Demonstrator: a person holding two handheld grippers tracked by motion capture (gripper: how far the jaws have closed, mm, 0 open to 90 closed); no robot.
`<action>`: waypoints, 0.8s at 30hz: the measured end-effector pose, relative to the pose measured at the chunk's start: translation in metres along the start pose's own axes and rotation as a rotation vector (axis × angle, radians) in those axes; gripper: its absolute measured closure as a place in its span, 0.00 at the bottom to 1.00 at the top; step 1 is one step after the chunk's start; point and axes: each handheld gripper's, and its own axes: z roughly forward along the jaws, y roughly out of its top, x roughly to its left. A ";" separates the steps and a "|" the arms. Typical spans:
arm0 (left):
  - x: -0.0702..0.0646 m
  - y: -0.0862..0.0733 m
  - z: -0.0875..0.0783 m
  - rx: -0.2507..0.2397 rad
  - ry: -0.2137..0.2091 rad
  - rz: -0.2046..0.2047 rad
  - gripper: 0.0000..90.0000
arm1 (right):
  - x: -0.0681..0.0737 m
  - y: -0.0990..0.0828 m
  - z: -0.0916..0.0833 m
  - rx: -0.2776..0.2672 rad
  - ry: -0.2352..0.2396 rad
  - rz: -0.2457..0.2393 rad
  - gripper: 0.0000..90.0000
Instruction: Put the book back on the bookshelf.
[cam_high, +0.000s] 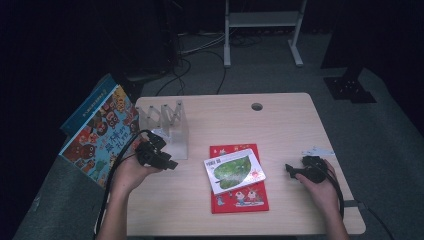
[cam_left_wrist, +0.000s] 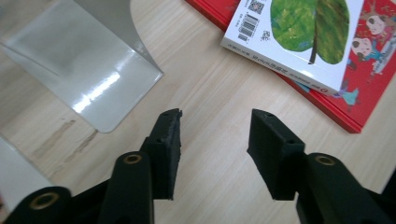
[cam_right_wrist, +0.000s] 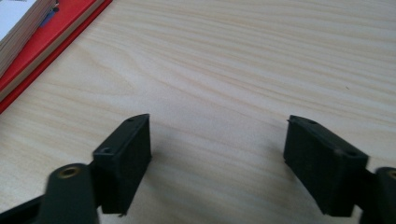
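A white book with a green leaf on its cover (cam_high: 234, 170) (cam_left_wrist: 299, 37) lies askew on a red picture book (cam_high: 240, 196) (cam_left_wrist: 369, 88) (cam_right_wrist: 51, 35) in the middle of the wooden table (cam_high: 280, 125). My left gripper (cam_high: 172, 164) (cam_left_wrist: 215, 126) hovers left of the books, beside a clear plastic book stand (cam_high: 170, 127) (cam_left_wrist: 79, 60); its jaws stand apart with bare wood between them. My right gripper (cam_high: 289, 170) (cam_right_wrist: 218, 135) rests low over the table, right of the books, jaws wide and empty.
A large colourful picture book (cam_high: 100, 132) leans off the table's left edge. A small pale blue scrap (cam_high: 317, 151) lies near the right edge. A round cable hole (cam_high: 257, 106) sits at the back. Cables and a white frame stand on the floor beyond.
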 end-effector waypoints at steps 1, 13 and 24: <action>-0.001 -0.001 0.005 0.003 0.006 0.007 0.56 | 0.000 0.000 -0.001 0.001 0.001 -0.002 0.27; -0.010 -0.008 0.044 -0.018 -0.047 0.032 0.46 | 0.015 0.006 -0.019 -0.040 0.071 0.007 0.34; -0.009 -0.016 0.050 -0.044 -0.059 0.031 0.43 | 0.053 0.019 -0.015 -0.048 0.156 -0.030 0.36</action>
